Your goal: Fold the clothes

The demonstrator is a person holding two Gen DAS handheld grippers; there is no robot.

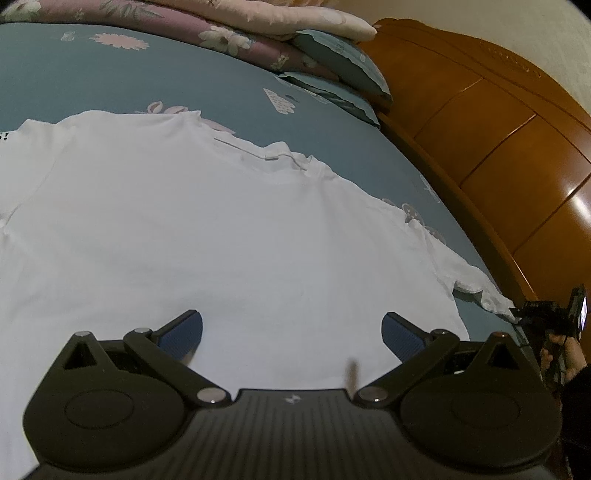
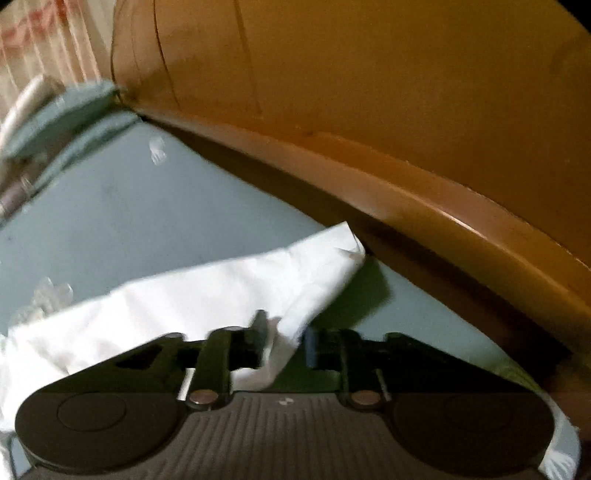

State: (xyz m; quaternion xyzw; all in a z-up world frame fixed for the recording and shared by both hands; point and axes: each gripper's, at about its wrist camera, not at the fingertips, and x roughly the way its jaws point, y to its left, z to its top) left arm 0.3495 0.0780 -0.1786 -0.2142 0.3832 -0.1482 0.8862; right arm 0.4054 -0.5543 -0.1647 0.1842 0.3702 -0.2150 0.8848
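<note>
A white T-shirt [image 1: 229, 221] lies spread flat on the blue floral bed sheet [image 1: 147, 74], collar toward the far side. My left gripper [image 1: 291, 334] hovers over its lower body, open wide, nothing between its blue pads [image 1: 181, 338]. At the far right a hand holds my right gripper [image 1: 519, 312] at the tip of the shirt's right sleeve [image 1: 476, 280]. In the blurred right wrist view the white sleeve [image 2: 221, 280] runs up between the fingers of my right gripper [image 2: 286, 341]. Those jaws stand narrowly apart, and I see no pad pressing the cloth.
A wooden headboard [image 1: 498, 129] runs along the bed's right side, close to the sleeve [image 2: 406, 110]. Blue pillows [image 1: 343, 66] and a folded floral quilt [image 1: 221, 26] are stacked at the far end. Bare sheet [image 2: 147, 221] lies beyond the sleeve.
</note>
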